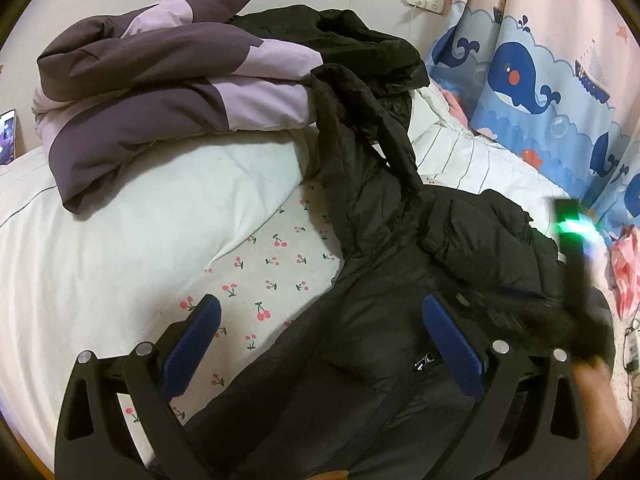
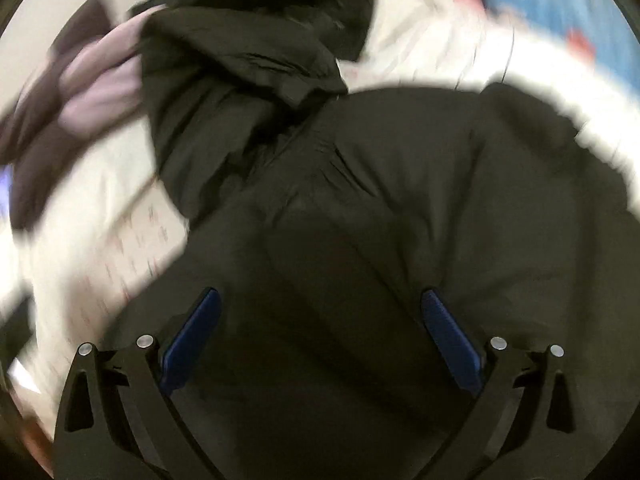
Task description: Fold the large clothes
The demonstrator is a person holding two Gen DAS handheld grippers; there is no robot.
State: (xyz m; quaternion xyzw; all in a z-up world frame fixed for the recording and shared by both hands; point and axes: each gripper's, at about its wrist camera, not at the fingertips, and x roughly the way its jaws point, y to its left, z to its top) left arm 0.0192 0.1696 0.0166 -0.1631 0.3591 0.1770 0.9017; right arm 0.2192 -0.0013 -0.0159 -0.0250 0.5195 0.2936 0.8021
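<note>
A big black puffer jacket (image 1: 400, 280) lies spread on the bed, its hood and one sleeve reaching up toward the wall. My left gripper (image 1: 320, 312) hovers over the jacket's left edge, open, with nothing pressed between its blue pads (image 1: 196, 344). The right wrist view is motion-blurred. It shows my right gripper (image 2: 320, 300) open and close above the jacket's (image 2: 400, 200) broad body, with no fabric pinched. At the right of the left wrist view, the right tool's body (image 1: 576, 264) shows as a blurred black shape with a green light, held by a hand (image 1: 592, 384).
A folded purple and lilac quilt (image 1: 160, 92) sits on a white pillow (image 1: 120, 220) at the back left. Cherry-print sheet (image 1: 264, 272) shows beside the jacket. A whale-print curtain (image 1: 532, 80) hangs at the right, with a pink bag (image 1: 628, 272) below it. A phone (image 1: 7, 136) stands at the far left.
</note>
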